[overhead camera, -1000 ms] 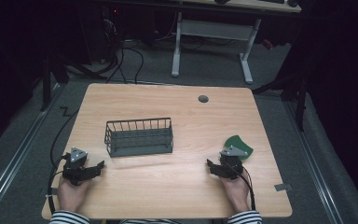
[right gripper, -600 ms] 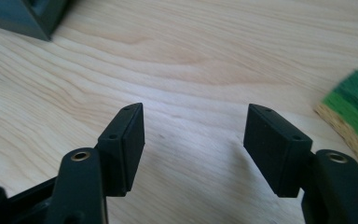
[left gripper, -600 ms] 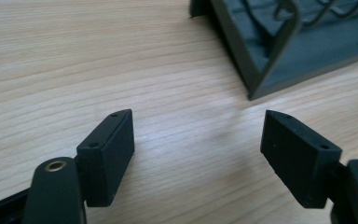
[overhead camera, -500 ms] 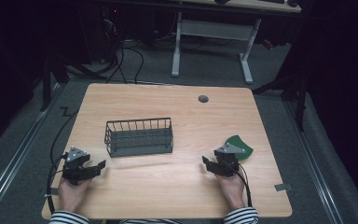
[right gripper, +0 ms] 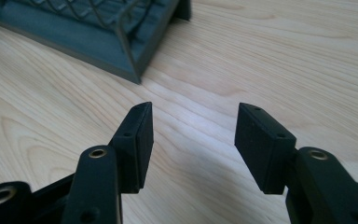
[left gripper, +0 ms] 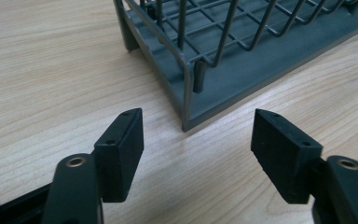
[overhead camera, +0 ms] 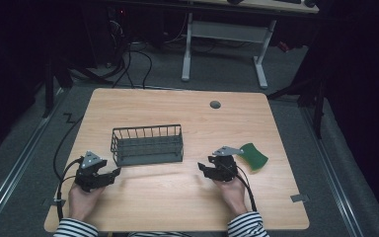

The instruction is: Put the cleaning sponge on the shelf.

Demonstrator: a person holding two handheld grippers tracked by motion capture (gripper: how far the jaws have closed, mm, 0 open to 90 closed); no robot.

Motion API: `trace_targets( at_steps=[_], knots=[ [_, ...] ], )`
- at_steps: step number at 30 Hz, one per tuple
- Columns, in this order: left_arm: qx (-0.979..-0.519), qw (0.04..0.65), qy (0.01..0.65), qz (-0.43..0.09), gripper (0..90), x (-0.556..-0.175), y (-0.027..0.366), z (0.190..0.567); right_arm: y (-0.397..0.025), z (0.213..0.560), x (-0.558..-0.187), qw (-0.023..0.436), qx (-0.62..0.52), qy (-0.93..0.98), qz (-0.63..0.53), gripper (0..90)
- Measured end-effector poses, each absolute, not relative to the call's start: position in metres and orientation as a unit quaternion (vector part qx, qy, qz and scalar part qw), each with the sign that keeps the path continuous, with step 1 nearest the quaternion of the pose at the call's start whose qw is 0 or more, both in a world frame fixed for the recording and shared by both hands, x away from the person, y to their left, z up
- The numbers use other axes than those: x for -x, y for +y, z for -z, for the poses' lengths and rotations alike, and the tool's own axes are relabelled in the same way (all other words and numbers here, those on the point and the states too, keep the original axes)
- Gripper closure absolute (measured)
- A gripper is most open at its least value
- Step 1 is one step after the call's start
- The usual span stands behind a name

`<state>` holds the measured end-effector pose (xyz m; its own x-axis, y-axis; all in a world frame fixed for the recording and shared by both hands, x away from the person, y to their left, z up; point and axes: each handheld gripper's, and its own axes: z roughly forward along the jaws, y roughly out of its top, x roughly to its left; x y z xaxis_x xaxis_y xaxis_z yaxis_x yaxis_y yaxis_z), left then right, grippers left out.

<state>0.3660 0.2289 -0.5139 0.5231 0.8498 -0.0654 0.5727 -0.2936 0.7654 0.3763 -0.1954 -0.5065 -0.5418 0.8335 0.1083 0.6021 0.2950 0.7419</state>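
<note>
A dark grey wire basket (overhead camera: pixel 148 144) stands in the middle of the wooden table (overhead camera: pixel 177 113). My left gripper (overhead camera: pixel 109 173) rests near the front left, held in a hand, open and holding nothing. In the left gripper view the basket's near corner (left gripper: pixel 189 100) lies just beyond my open left gripper (left gripper: pixel 198 140). My right gripper (overhead camera: pixel 203 168) sits at the front right, open too, pointing left towards the basket. In the right gripper view the basket's corner (right gripper: pixel 133 60) is at upper left, ahead of my right gripper (right gripper: pixel 193 135). A green sponge (overhead camera: pixel 253 156) lies just right of the right gripper.
A round grey cable port (overhead camera: pixel 215 104) sits near the table's far edge. A white desk frame (overhead camera: pixel 227 44) and cables (overhead camera: pixel 138 54) stand on the floor beyond the table. Bare wood lies between the two grippers.
The right gripper has shifted a little to the left, away from the green sponge, which now shows more fully. The left gripper has barely moved.
</note>
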Motion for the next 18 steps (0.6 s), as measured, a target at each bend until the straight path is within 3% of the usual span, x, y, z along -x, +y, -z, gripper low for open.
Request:
trace_targets(
  at_steps=[9,18],
  knots=[
    [-0.783,0.36,0.466,-0.198,39.4,-0.373,0.222,0.514,-0.166,0.506,-0.391,0.129,-0.436,0.805,-0.382,51.4],
    [-0.784,0.358,0.472,-0.187,49.6,-0.379,0.219,0.517,-0.144,0.509,-0.402,0.128,-0.419,0.82,-0.37,60.4]
  ],
)
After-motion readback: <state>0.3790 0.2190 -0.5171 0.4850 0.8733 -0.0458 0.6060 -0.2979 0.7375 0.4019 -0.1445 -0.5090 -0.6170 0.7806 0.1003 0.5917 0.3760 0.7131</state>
